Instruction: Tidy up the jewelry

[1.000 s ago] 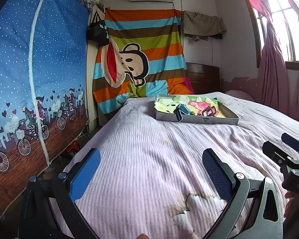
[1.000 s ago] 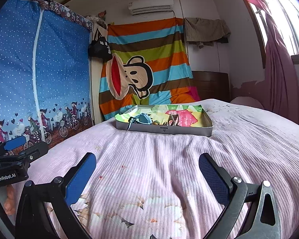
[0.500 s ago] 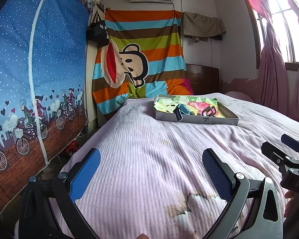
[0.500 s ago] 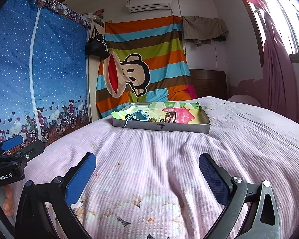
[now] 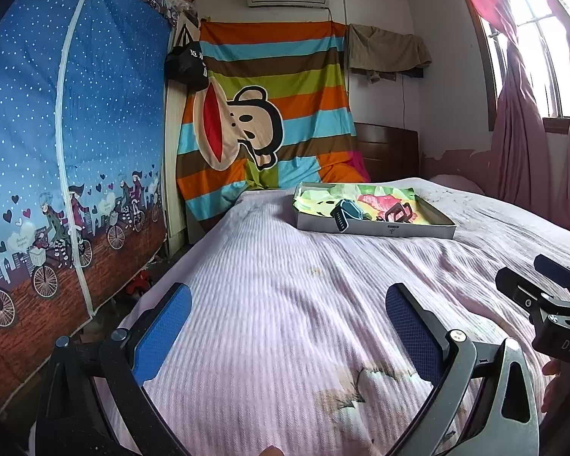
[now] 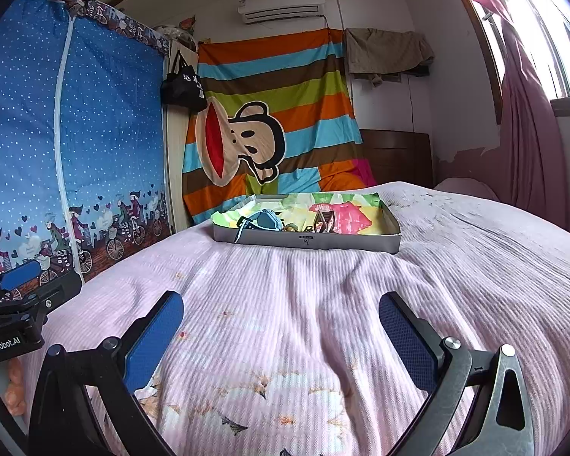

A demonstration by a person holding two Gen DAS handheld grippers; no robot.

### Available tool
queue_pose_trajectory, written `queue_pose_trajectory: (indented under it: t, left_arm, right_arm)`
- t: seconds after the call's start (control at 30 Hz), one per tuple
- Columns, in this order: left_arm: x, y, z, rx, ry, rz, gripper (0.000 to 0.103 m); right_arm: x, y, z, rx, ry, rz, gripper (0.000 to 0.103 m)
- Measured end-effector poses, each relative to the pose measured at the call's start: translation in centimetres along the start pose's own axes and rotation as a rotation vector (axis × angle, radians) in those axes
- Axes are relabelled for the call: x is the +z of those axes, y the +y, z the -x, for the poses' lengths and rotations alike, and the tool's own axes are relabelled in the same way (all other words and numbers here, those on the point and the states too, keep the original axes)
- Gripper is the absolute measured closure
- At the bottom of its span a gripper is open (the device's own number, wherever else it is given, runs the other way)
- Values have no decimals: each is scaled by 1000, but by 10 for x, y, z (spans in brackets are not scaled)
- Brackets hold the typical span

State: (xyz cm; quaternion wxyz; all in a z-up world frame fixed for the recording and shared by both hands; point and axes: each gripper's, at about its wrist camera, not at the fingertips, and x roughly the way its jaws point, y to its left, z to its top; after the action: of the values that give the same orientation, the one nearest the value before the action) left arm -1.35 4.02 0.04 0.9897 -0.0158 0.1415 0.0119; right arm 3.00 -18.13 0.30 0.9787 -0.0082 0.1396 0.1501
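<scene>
Tray (image 6: 307,241) sits lower and nearer than before for the right gripper (image 6: 281,326); both grippers' fingers (image 5: 163,332) spread wide, empty.

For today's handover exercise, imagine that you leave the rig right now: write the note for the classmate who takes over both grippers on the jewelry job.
Left gripper: jaws wide open, empty, low over the pink ribbed bedspread.
Right gripper: the same, open and empty.
The shallow grey cardboard tray lined with bright patterned paper sits far ahead on the bed. In it lie a blue-strapped watch, a dark watch or bracelet and smaller pieces too small to identify.
Done: nothing visibly sorted; neither gripper is at the tray.
Left: reach the tray, then organize the pieces.
</scene>
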Motion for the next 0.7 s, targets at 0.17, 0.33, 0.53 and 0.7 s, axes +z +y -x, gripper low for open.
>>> queue_pose_trajectory:
  t: [0.17,0.33,0.53,0.7]
  left_arm:
    - [0,-2,1,-5,-1,-2,3]
    - [2,-2,2,-3,-4,-6,3]
    - [1,-2,2,-3,-4,-4,3]
    - [1,-2,2,-4,-5,-6,3]
  right_arm:
    - [1,1,1,1,-5,4,0]
    - [1,1,1,1,-5,2,0]
    - [1,1,1,1,-5,3,0]
    - [0,1,1,1,-5,3,0]
